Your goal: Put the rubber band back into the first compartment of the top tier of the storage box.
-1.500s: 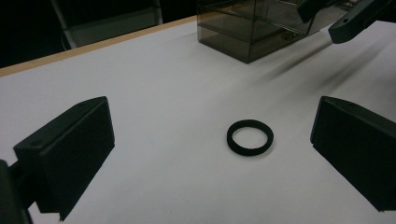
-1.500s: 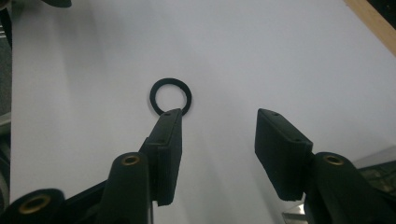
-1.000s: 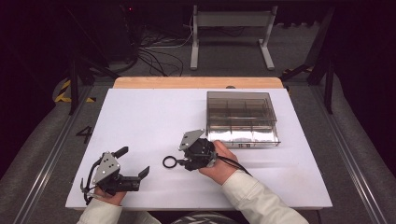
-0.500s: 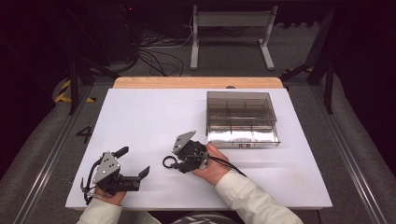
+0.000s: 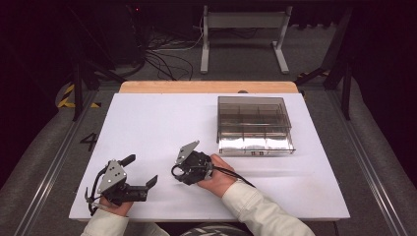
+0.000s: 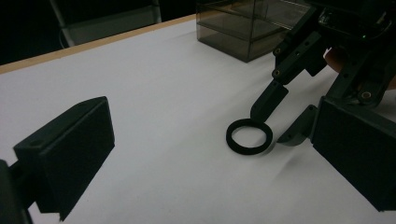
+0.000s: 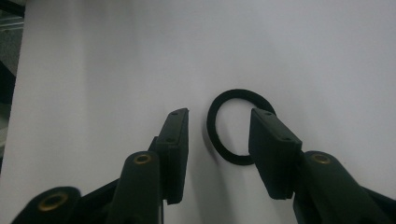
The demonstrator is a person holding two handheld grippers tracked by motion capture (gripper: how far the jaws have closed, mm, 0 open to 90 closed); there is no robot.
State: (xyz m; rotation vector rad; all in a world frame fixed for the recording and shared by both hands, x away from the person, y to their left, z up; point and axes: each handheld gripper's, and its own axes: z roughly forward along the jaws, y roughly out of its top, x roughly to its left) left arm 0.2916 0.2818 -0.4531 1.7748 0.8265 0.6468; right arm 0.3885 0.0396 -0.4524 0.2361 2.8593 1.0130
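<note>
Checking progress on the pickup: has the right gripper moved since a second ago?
Yes. The right gripper has shifted left, away from the clear box, closing in around the black ring.

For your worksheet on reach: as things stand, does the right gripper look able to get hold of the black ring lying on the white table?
Probably yes. The right gripper is down at the black ring, jaws closing: one finger over the ring's opening, the other outside its rim, neither yet pressing. Nothing lies between them on the table.

Black ring (image 7: 238, 126) on white table (image 5: 157, 123), smoky-grey box (image 5: 253, 125).
</note>
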